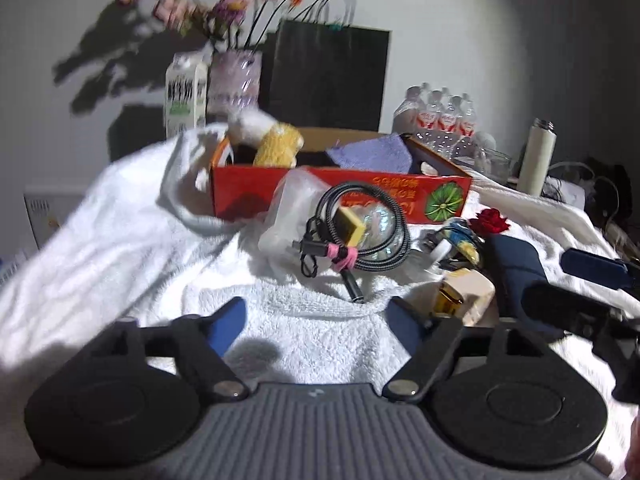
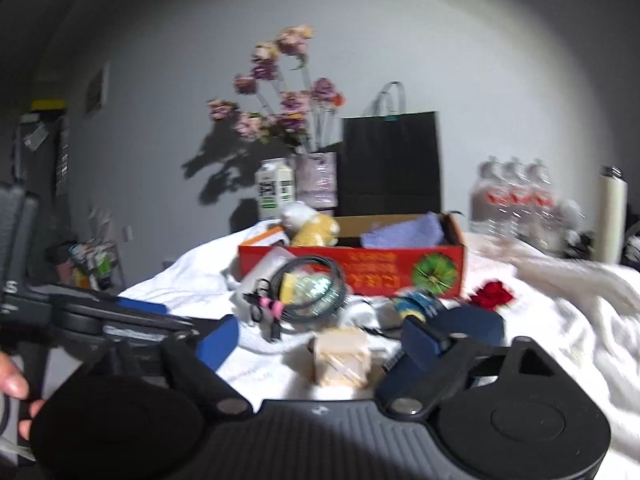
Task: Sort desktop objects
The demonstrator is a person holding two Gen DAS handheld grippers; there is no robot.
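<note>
Coiled cable (image 1: 362, 232): lies mid-table on the white towel (image 1: 140, 248), just near of the red box (image 1: 248, 192); plug end points toward the camera.
Left gripper (image 1: 316, 316): jaws spread, nothing between.
Right gripper (image 2: 320, 336): jaws spread, a cream box (image 2: 340, 356) beyond them.
Right view only: a hand (image 2: 16, 384) at the left edge.

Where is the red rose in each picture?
Left wrist view: the red rose lies on the white towel, right of centre, just past the right end of the red box.
Right wrist view: the red rose lies right of centre, below the red box's right corner.
Shared landmark: the green round picture on the box front, just up and left of the rose in both views.
</note>
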